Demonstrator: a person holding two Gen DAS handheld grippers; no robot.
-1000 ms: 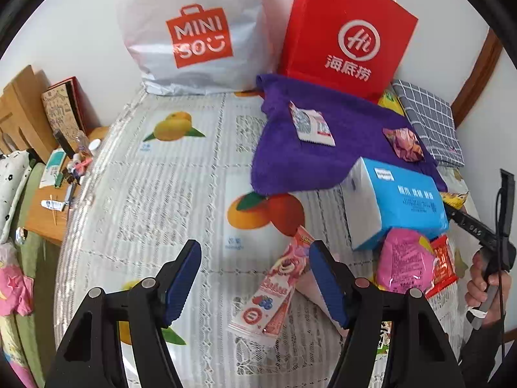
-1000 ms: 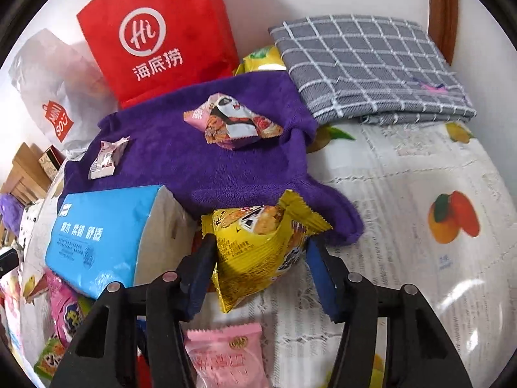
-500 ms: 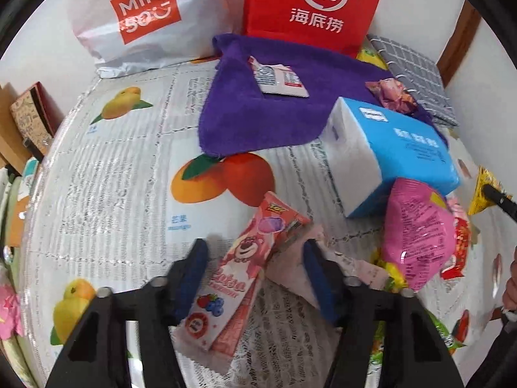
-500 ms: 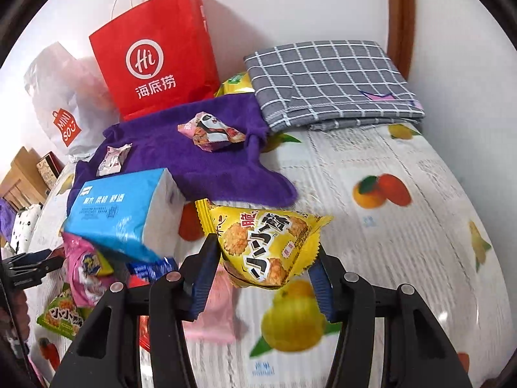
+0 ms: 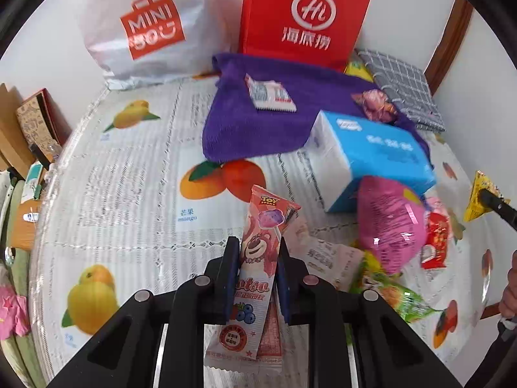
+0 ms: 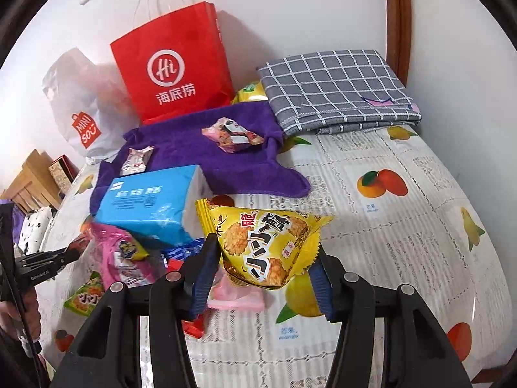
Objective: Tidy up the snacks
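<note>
On the fruit-print desk [image 5: 135, 194], the left tongs [image 5: 255, 258] are closing on a pink Lotso packet [image 5: 258, 258], pads already pressing its sides. Better to let the grip settle before lifting, since the wrapper is slippery. The right tongs [image 6: 261, 265] clench a yellow cracker bag [image 6: 261, 245], raised off the cloth. Behind, a red paper bag [image 6: 174, 71] and a white Miniso bag [image 5: 145, 26] stand upright; I cannot see what either holds. Two small packets lie on the purple towel [image 5: 245, 129].
</note>
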